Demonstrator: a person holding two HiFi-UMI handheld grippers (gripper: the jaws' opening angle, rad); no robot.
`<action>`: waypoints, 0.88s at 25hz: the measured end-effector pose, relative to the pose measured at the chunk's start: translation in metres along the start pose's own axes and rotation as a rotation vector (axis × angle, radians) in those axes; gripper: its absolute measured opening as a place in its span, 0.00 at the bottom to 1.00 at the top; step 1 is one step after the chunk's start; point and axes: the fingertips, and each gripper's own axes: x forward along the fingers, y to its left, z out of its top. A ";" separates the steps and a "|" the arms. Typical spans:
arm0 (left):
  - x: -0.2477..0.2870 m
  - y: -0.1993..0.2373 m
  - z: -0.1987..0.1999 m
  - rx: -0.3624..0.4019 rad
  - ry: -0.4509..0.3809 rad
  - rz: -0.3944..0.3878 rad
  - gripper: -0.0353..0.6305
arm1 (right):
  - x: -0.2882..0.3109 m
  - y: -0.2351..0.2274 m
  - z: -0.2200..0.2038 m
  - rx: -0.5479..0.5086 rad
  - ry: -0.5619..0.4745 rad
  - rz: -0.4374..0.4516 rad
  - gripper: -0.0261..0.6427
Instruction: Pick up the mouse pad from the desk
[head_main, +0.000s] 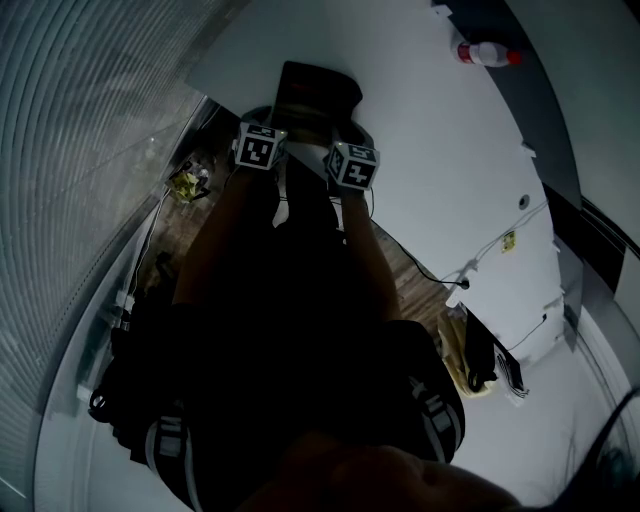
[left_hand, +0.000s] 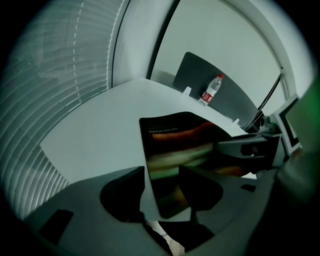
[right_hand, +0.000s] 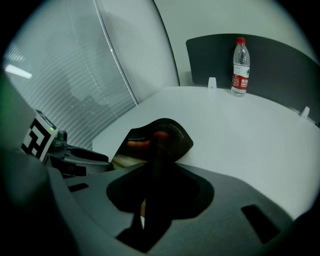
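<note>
Ok, pad (head_main: 318, 85) is at the near edge of the desk (head_main: 450, 150), partly lifted. In the left gripper view it tilts up and shows a strip of white underside at its near end. Right gripper (right_hand: 155, 185) is pinching it: the pad runs edge-on between jaws that are almost together, and it curls up beyond them. Left gripper (left_hand: 162, 200) has its jaws spread, with the pad's near corner between them; no clear squeeze there. In the head view both grippers sit side by side at the pad's near edge, pointing steeply down. Bottle (right_hand: 240, 67) stands upright at the far side by the dark divider, well apart from the pad.
</note>
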 end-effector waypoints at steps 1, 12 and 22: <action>-0.001 -0.001 0.001 0.000 -0.003 -0.001 0.37 | -0.001 0.000 0.000 -0.001 -0.002 -0.001 0.18; -0.017 -0.003 0.005 0.002 -0.037 0.009 0.25 | -0.014 0.012 0.006 -0.018 -0.034 0.008 0.16; -0.034 0.006 0.009 -0.008 -0.075 0.046 0.11 | -0.022 0.022 0.009 -0.035 -0.058 0.007 0.14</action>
